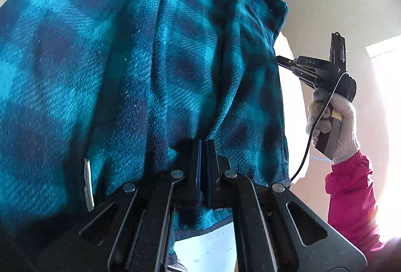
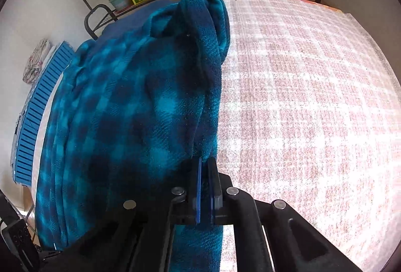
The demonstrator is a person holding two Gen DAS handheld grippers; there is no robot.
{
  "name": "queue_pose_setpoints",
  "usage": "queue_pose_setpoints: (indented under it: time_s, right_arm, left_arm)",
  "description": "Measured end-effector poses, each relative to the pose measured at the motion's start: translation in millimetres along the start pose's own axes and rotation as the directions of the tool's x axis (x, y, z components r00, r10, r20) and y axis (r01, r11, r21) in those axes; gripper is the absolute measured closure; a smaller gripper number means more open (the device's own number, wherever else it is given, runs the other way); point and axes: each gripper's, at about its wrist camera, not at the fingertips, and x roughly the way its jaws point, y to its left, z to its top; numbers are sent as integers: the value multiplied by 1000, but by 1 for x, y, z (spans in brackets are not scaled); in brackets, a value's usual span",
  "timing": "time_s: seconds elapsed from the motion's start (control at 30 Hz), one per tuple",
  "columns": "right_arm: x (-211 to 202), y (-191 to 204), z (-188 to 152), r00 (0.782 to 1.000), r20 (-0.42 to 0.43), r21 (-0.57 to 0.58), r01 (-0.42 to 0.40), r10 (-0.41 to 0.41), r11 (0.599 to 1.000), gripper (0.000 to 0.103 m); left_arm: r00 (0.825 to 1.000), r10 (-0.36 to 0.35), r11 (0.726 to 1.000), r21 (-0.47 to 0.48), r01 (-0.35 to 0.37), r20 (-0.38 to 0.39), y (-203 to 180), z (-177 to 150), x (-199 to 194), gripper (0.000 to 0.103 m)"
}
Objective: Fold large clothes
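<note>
Left wrist view: the teal checked fleece garment [image 1: 140, 66] is pinched in the closed left gripper [image 1: 203, 144], as in the right gripper [image 2: 206, 161].

left wrist view close behind teal plaid fleece [image 1: 125, 71], right wrist view tilted down over bed [image 2: 313, 96], fleece shared

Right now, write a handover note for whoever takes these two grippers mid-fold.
Left gripper: shut on an edge of the teal and navy checked fleece garment, which hangs in folds in front of it.
Right gripper: shut on another edge of the same fleece, held above the pink and white checked bedspread.
Done: both edges pinched, fleece lifted and bunched, a white label showing.
Left: spread it flat on the bedspread, fold it, release.
</note>
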Motion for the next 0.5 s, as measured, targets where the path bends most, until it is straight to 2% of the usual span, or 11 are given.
queue_pose_setpoints:
  time_s: [0.03,0.07,0.13,0.2,0.23,0.27,0.33,0.4,0.5]
  right_arm:
    - [-4,-4,-1,999,11,7,42,-42,999,103]
    - [-10,-10,-4,1000,22,28,17,-18,999,102]
    - [-29,-19,-14,995,39,74,-95,93,993,95]
    - [-51,-15,-32,986,57,58,-160,157,985,69]
    - [-60,-12,-45,981,56,44,-191,188,981,67]
    - [-67,-7,-58,974,43,34,-225,223,974,67]
    - [-75,3,-89,958,14,25,-287,287,958,65]
    - [-72,12,-119,940,-25,39,-340,341,940,53]
    - [-60,16,-152,906,-85,95,-406,414,909,52]
  left_arm:
    - [1000,2,1000,13,-2,1,-2,0,0,100]
    - [1000,5,999,34,-5,3,-6,0,-2,100]
    - [1000,9,997,77,-10,10,-15,2,-2,100]
    - [1000,2,996,94,-2,3,-20,2,-5,96]
    - [1000,-3,995,98,3,-5,-23,3,-4,90]
    - [1000,-1,995,99,2,-10,-22,3,-5,89]
    - [1000,-11,995,96,14,-26,-19,3,-2,89]
    - [999,-11,995,99,15,-43,-18,4,2,89]
    - [999,-6,993,117,11,-45,-16,-3,2,89]
